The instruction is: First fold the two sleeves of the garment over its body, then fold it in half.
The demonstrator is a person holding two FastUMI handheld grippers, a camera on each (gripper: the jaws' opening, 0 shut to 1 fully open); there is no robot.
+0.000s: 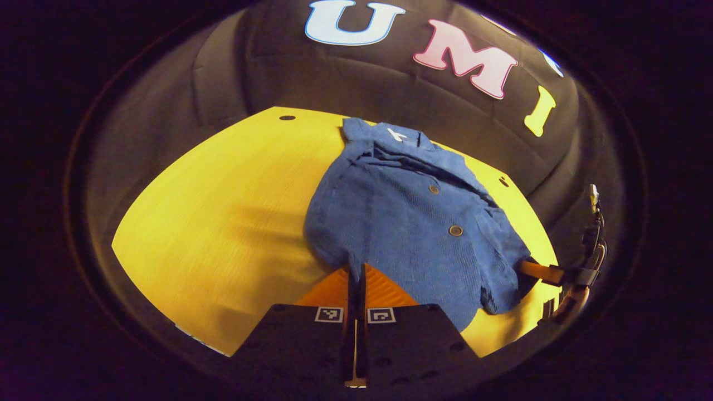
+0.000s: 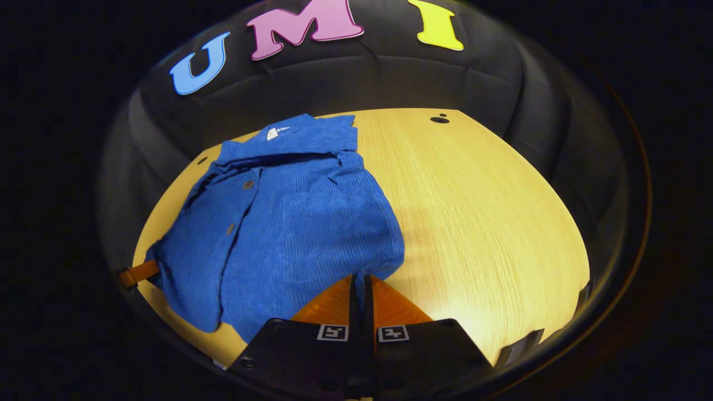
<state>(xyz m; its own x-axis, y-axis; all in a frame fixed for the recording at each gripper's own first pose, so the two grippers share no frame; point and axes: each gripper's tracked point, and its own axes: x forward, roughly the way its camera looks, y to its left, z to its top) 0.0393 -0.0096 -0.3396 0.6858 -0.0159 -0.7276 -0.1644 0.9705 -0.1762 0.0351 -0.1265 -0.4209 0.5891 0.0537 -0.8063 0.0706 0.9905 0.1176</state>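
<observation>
A blue corduroy button shirt [image 1: 401, 223] lies flat on the yellow wooden table [image 1: 223, 223], collar at the far side, both sleeves folded in over its body. My left gripper [image 1: 356, 270] is shut, its tips pinching the hem at the near left corner. At the shirt's right edge my right gripper [image 1: 529, 268] meets the cloth. In the right gripper view the shirt [image 2: 301, 223] covers the left half of the table [image 2: 473, 211]. There my right gripper [image 2: 362, 277] is shut on the hem's near right corner. The left gripper [image 2: 136, 274] pokes out at the shirt's far left edge.
Bare tabletop stretches left of the shirt in the left gripper view and right of it in the right gripper view. A small dark hole [image 1: 287, 117] marks a far corner of the table, and another hole [image 2: 439, 119] marks the other. The black cloth wall stands close behind the table.
</observation>
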